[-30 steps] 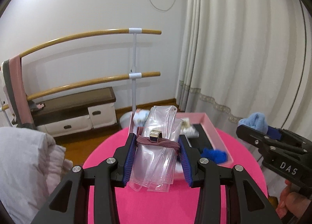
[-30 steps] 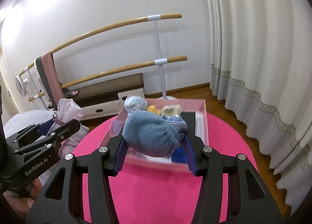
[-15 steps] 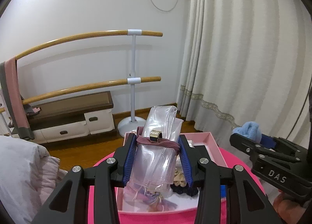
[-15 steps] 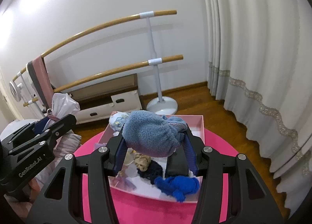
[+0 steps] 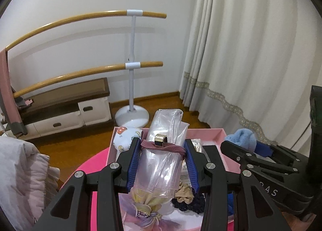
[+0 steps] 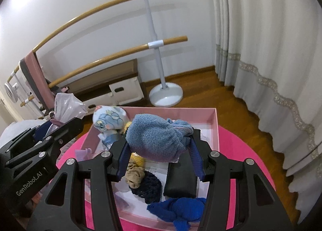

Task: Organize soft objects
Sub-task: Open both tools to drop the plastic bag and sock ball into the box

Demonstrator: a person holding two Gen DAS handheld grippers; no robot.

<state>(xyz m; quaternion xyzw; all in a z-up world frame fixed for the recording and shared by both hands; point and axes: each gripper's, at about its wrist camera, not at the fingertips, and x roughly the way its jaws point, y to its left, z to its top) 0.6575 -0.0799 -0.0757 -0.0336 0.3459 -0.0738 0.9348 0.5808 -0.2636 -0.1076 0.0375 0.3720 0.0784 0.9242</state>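
Observation:
My left gripper is shut on a clear plastic bag bound by a maroon hair tie with a gold clasp. It holds the bag above the left part of a pink box. My right gripper is shut on a light blue fluffy cloth above the pink box. In the box lie a floral pouch, a beige scrunchie, a navy scrunchie, a royal blue cloth and a black case.
The box sits on a round pink table. Behind it stand a ballet barre, a low cabinet and curtains. A pale quilt lies to the left.
Both grippers moved forward with their loads and now hang over the box. The box's contents came into fuller view.

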